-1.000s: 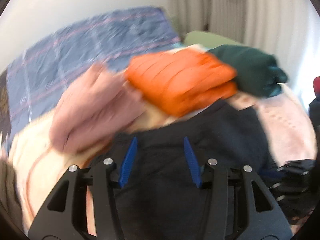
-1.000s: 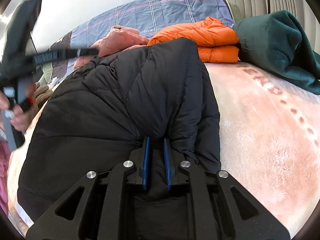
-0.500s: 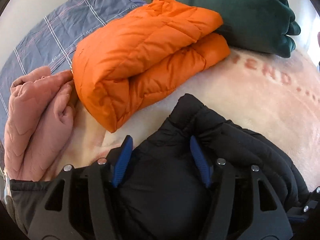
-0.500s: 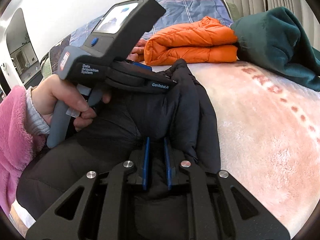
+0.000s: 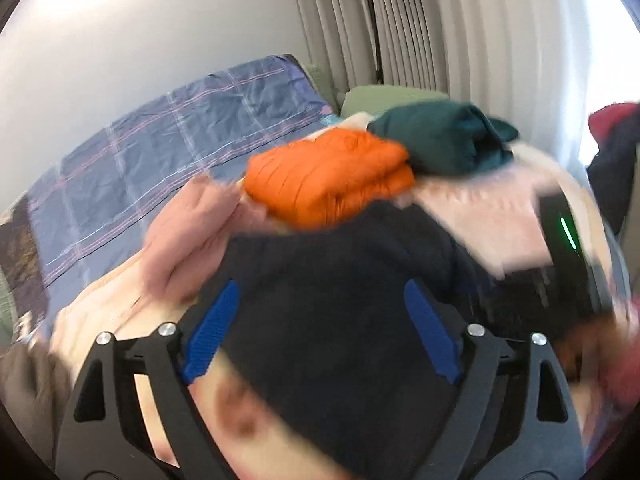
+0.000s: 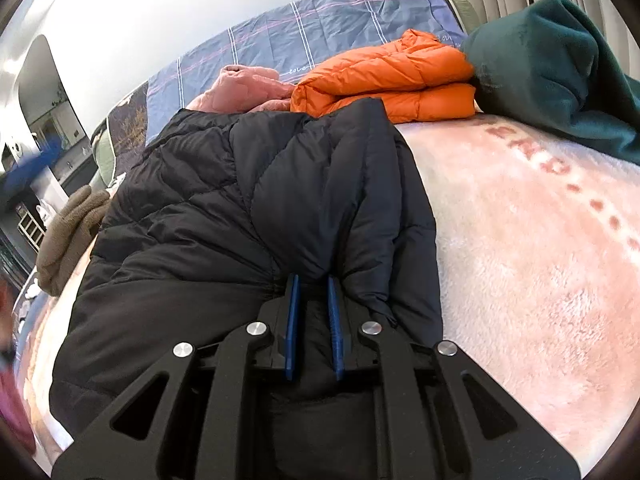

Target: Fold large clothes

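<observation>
On blanket [image 6: 540,280]: black jacket [image 6: 248,200], quilted, puffy, folded.

The plaid bedsheet [image 6: 320,40] reads "love"; the pink blanket's [image 6: 540,260] letters stay unclear.

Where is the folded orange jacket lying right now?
In the right wrist view, the orange jacket lies at the blanket's far end, between the pink garment and the green garment.
</observation>
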